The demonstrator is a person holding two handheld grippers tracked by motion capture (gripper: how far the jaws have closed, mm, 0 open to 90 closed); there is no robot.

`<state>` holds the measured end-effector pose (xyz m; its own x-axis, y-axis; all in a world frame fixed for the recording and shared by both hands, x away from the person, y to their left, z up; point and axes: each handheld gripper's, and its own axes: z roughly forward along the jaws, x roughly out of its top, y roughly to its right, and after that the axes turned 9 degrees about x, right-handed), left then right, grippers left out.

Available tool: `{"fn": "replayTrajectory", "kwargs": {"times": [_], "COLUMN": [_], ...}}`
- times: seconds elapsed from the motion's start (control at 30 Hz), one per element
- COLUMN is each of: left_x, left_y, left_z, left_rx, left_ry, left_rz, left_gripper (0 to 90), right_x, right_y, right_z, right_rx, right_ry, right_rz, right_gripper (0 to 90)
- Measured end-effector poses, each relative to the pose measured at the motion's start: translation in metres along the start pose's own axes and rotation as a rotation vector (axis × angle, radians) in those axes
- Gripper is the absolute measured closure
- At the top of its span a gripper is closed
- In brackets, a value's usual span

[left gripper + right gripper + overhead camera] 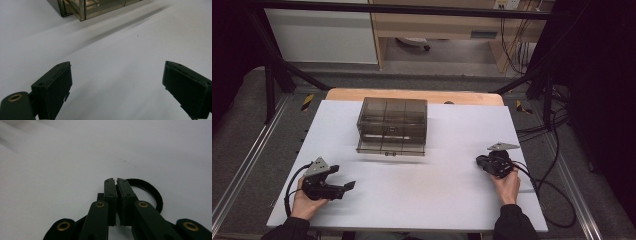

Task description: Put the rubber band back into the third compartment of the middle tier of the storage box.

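On the white tabletop (412, 190), a smoky translucent plastic drawer box (392, 125) sits toward the far middle, showing no readable label. Well left-near of it, the left gripper (344, 180) has jaws wide apart, empty. Right-near, the right gripper (479, 162) has jaws closed together, empty.

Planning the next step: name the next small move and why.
Probably bring the left gripper, jaws open, up to the drawer box to open it: the right gripper is shut, seemingly on the ring.
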<state>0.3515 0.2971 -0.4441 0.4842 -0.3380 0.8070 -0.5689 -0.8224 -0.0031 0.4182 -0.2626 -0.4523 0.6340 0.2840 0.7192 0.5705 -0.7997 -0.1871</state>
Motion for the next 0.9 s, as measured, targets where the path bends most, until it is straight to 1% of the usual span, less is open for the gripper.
{"fn": "replayTrajectory", "kwargs": {"times": [0.23,0.53,0.9], "left_x": [0.000,0.000,0.000], "left_y": [0.000,0.000,0.000], "left_z": [0.000,0.000,0.000], "left_rx": [0.001,0.002,0.002], "left_ry": [0.000,0.000,-0.002], "left_rz": [0.001,0.003,0.000], "left_gripper": [8.7,8.8,8.9], "right_x": [0.001,0.002,0.007], "right_y": [0.000,-0.001,-0.010], "right_z": [-0.003,-0.008,-0.013], "right_rx": [-0.002,0.007,0.028], "right_ry": [0.017,0.033,0.048], "right_rz": [-0.003,-0.005,-0.033], "right_gripper": [87.3,87.3,87.3]}}
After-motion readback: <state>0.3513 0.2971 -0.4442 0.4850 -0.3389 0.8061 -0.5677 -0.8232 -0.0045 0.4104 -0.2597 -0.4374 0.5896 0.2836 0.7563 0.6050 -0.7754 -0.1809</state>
